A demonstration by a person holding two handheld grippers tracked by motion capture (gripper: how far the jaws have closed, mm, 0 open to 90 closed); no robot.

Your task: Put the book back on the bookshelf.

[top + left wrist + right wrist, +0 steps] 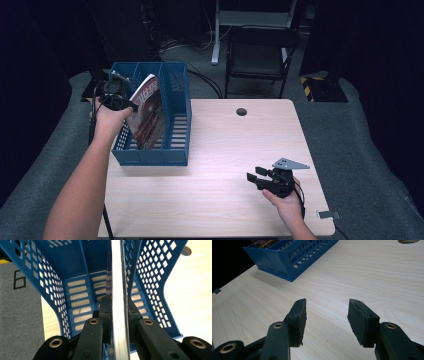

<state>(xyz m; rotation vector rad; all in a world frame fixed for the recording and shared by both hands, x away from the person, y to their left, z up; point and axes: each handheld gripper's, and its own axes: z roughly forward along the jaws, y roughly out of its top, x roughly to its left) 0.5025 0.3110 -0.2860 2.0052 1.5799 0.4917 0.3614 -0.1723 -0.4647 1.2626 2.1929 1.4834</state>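
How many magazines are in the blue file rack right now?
1: the magazine leans in the middle slot of the blue file rack, clamped by the left hand-held gripper. Others may be hidden.

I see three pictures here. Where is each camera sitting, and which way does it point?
High view: above the person's side, looking forward and down on the table; both forearms, the left gripper and the right gripper show.
Left gripper view: rides the left gripper, looking down into the blue file rack; its jaws clamp the magazine.
Right gripper view: rides the right gripper, looking low across the table; its jaws stand apart, holding nothing.
All three views share the blue file rack.
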